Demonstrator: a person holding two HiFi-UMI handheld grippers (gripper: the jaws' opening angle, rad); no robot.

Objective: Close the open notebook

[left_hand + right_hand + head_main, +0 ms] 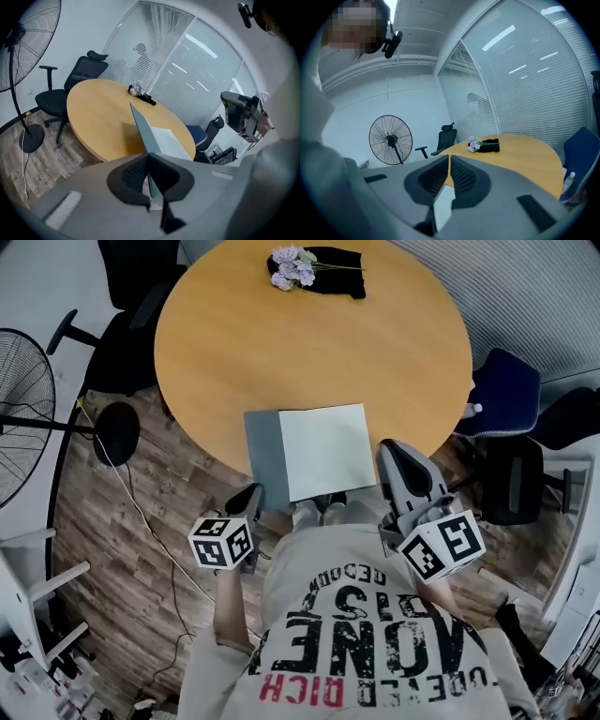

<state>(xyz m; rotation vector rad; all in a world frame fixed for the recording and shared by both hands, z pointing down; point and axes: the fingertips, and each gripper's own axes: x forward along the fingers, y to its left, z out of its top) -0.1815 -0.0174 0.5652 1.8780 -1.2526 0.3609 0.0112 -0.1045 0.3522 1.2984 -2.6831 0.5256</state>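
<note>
The open notebook [323,451] lies at the near edge of the round wooden table [309,352], its white page facing up. Its grey cover [267,456] is raised on the left side. My left gripper [255,497] is shut on the near edge of that cover. In the left gripper view the cover [140,129] stands edge-on between the closed jaws of the left gripper [149,157], with the white page [166,139] lying to its right. My right gripper [387,452] hovers by the notebook's right edge, shut and holding nothing, and the right gripper [449,159] points across the table.
Purple flowers [292,266] and a black object [342,268] lie at the table's far side. A blue chair [506,395] stands to the right, a black chair [131,324] to the left, and a standing fan [19,418] at far left with a cable across the floor.
</note>
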